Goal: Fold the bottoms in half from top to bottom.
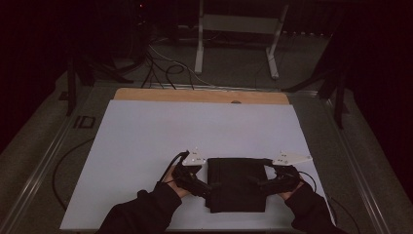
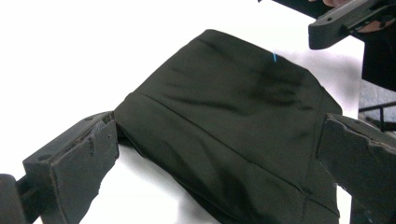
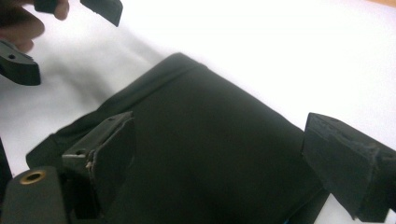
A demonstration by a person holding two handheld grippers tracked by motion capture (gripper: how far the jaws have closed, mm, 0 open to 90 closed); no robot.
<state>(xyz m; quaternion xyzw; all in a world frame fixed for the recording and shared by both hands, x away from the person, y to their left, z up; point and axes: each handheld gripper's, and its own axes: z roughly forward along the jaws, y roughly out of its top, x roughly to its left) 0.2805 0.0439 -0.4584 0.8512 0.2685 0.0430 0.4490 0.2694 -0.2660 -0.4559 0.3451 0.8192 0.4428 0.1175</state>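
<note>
- Your high view is dim overall: the room behind the surface point(image 1: 146, 141) falls away into near-black, and only the white sheet catches soft, even light.
- In that view the folded black cloth point(image 1: 237, 183) reads as one flat dark patch with almost no fold detail.
- Your left gripper view is much brighter; the white sheet is blown out to plain glare.
- There the cloth point(image 2: 233, 130) stays fairly sharp, while the near jaws look soft.
- Your right gripper view is hazier, with soft grey shadow at its upper left.
</note>
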